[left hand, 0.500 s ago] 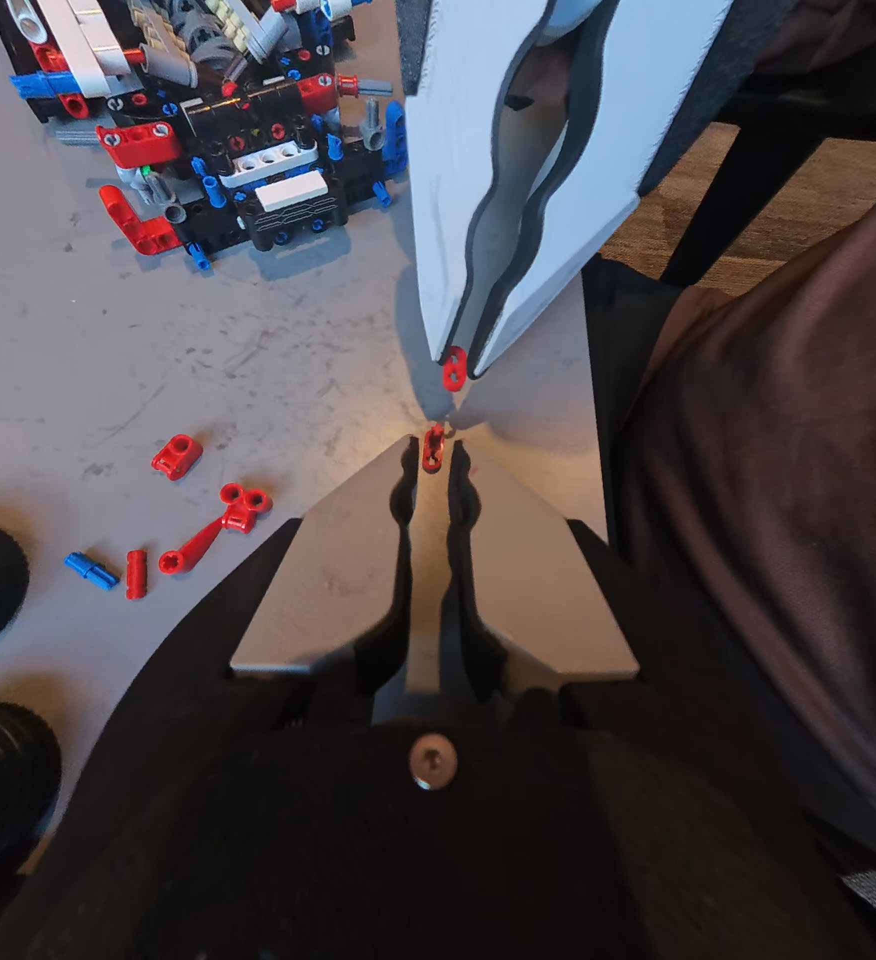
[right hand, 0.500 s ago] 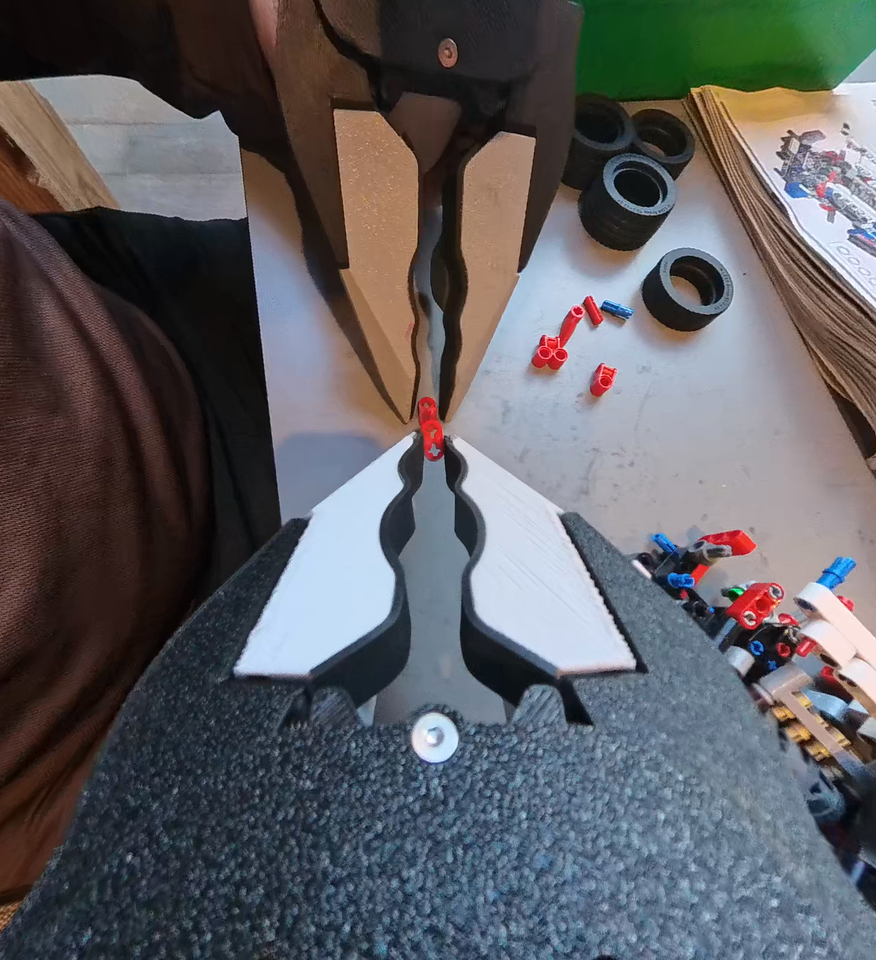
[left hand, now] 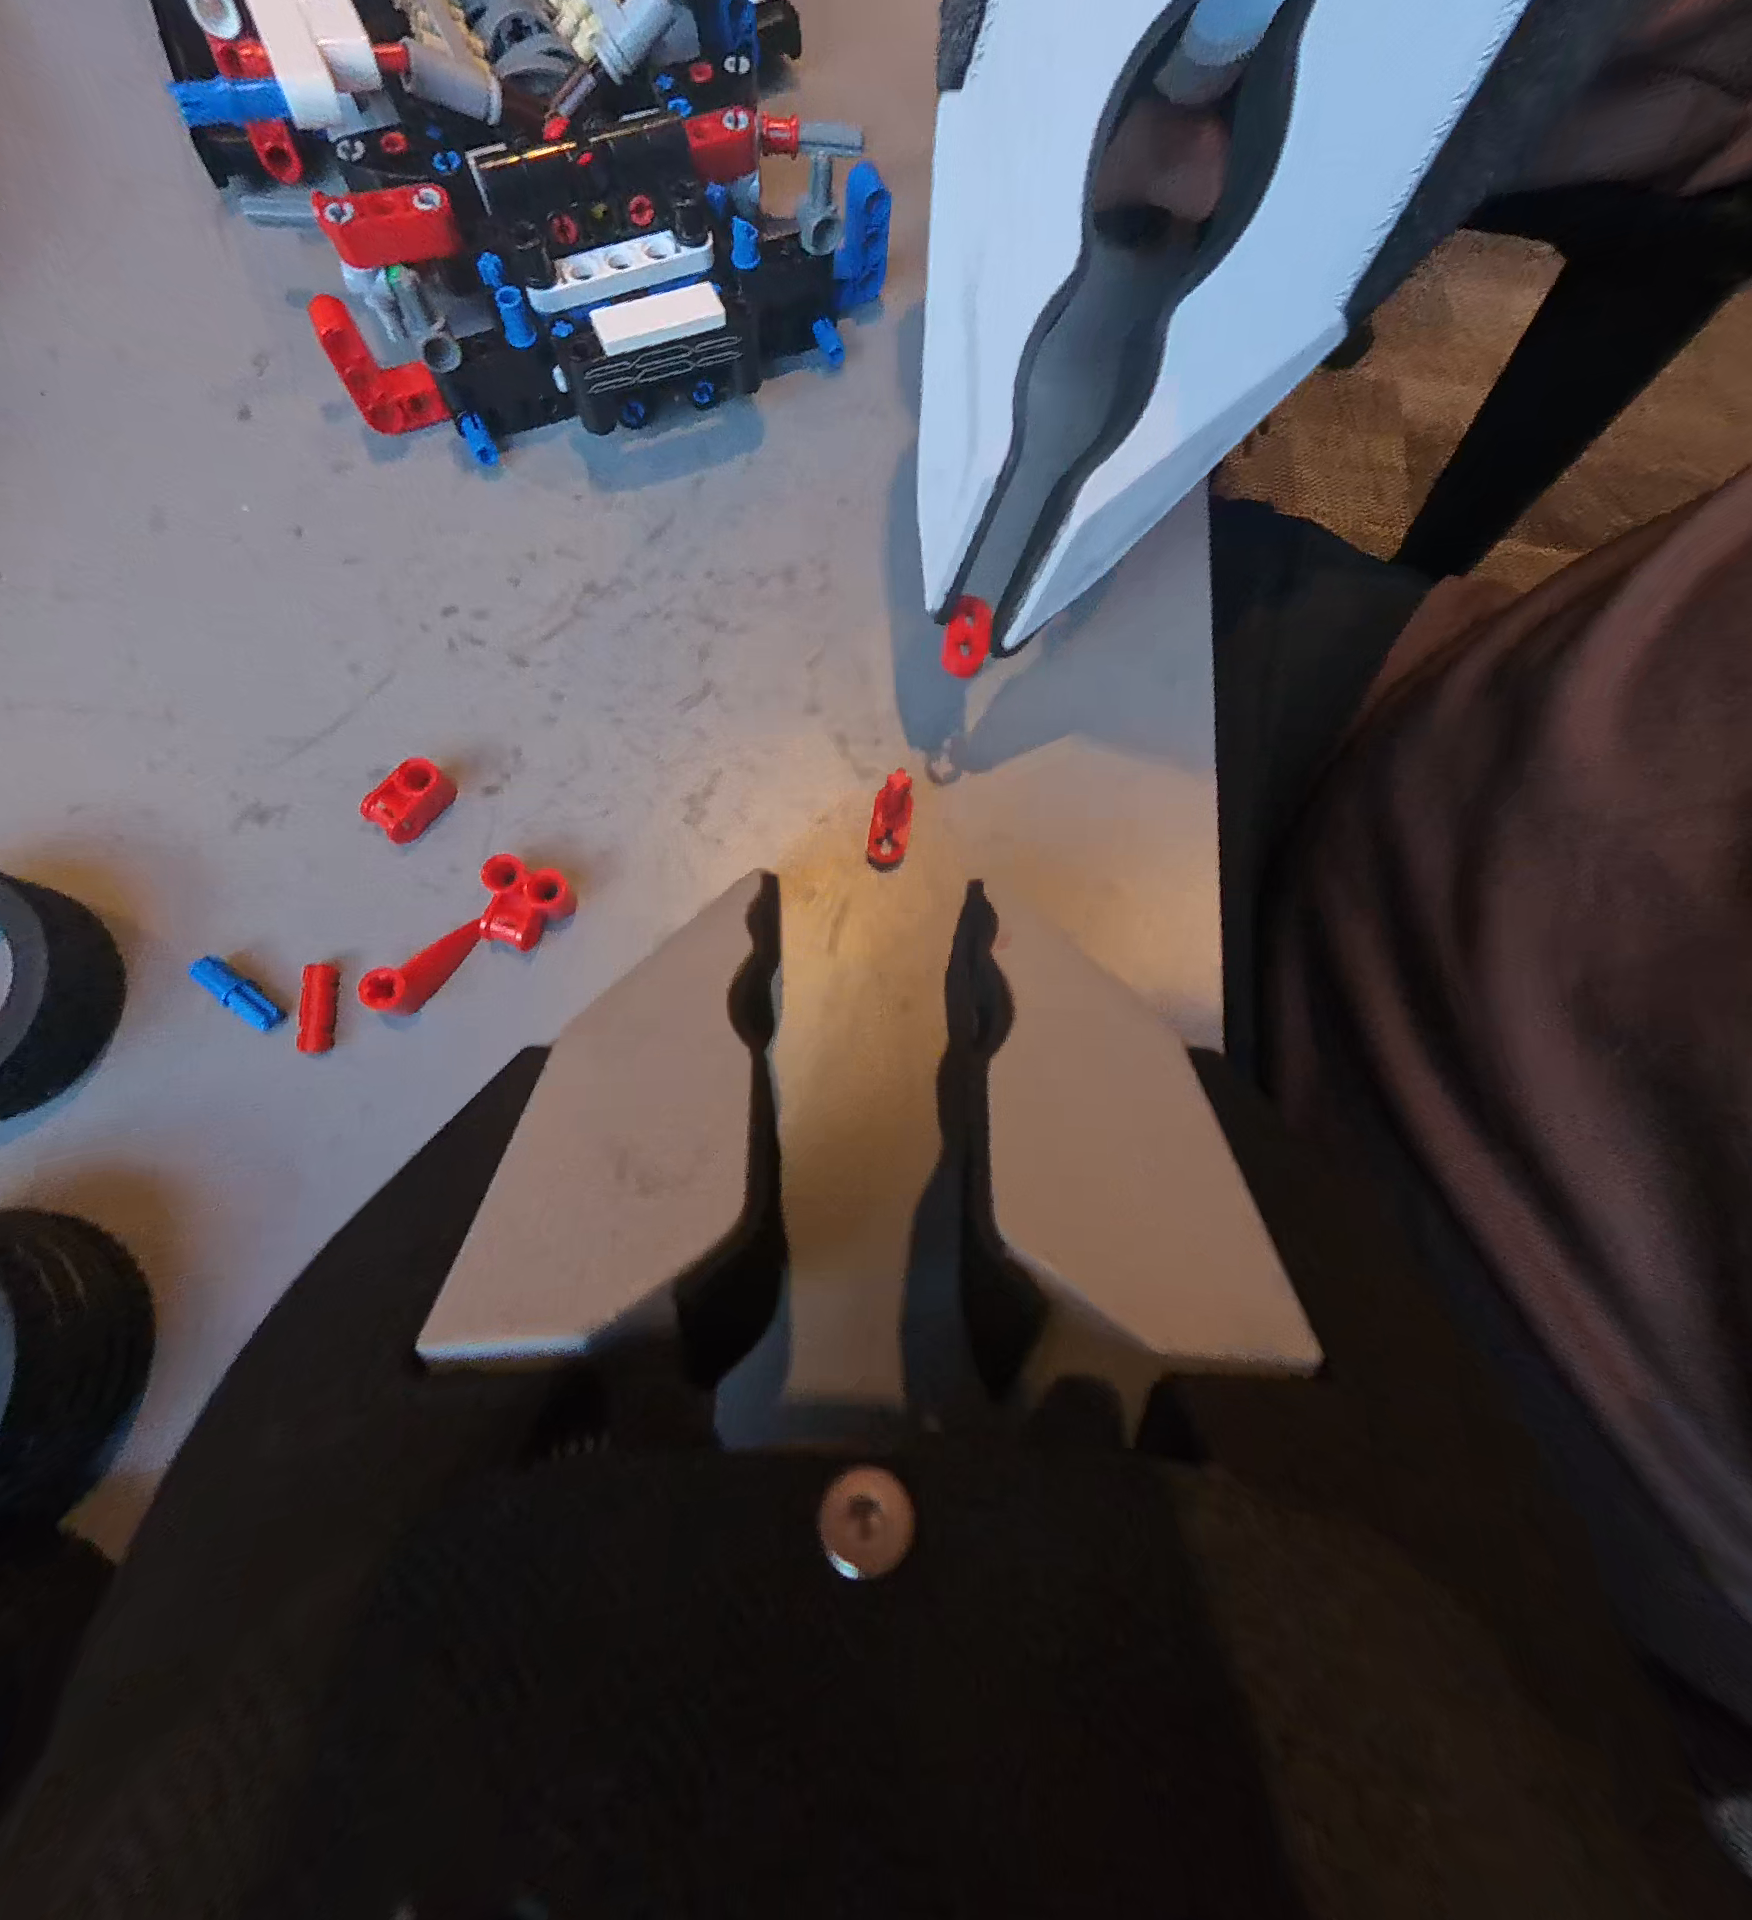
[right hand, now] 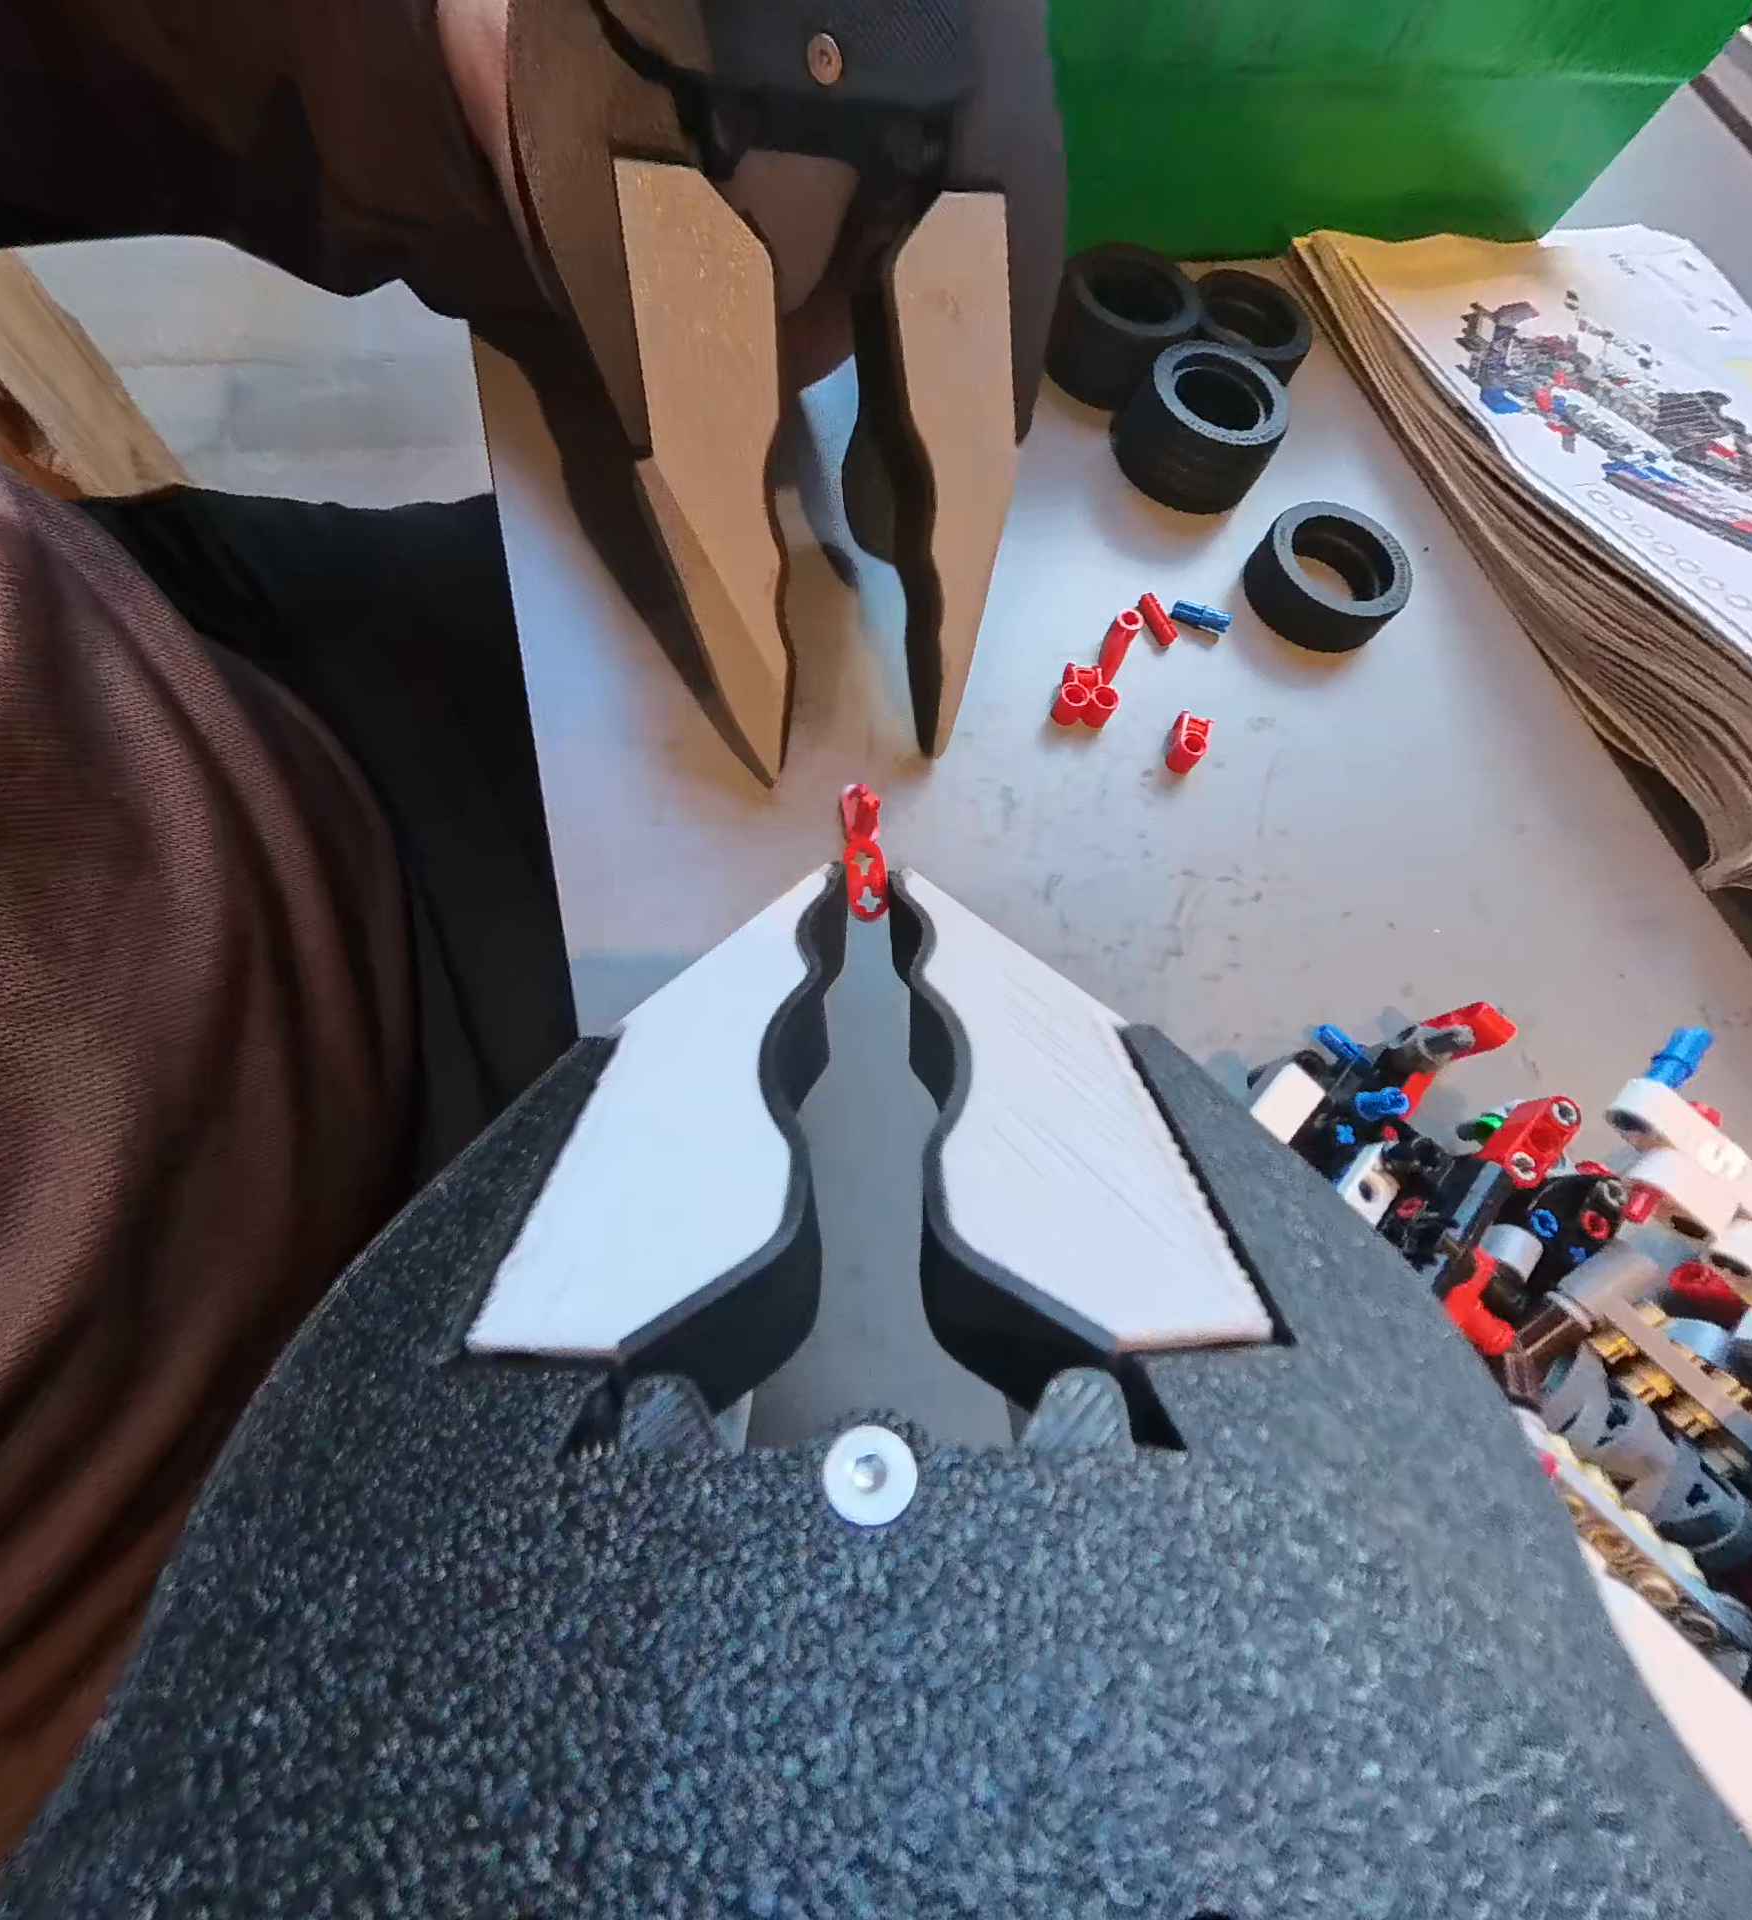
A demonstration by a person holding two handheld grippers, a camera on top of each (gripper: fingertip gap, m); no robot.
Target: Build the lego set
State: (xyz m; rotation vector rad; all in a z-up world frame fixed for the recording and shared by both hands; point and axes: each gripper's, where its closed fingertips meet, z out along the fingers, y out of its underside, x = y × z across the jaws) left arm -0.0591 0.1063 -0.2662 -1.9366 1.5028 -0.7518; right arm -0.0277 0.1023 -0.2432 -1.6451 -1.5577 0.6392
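While a small red connector [right hand: 865,881] is being pinched at the very tips of the right gripper [right hand: 867,883], a second small red piece [left hand: 890,819] is being left loose just ahead of the left gripper [left hand: 867,899], whose jaws are being held apart with nothing between them. In the left wrist view this loose piece is lying between the 2 grippers, directly in front of the left one's gap and close to its tips, with its long axis running roughly along that gripper's fingers. Whether it is resting on the grey bench [left hand: 228,644] or falling cannot be told. The held connector [left hand: 965,636] is being kept farther off, above and slightly right of the loose piece. The left gripper is judged the nearer for regrasping. The partly built lego model [left hand: 581,239] and other loose red parts [left hand: 498,925] are lying well apart to the left.
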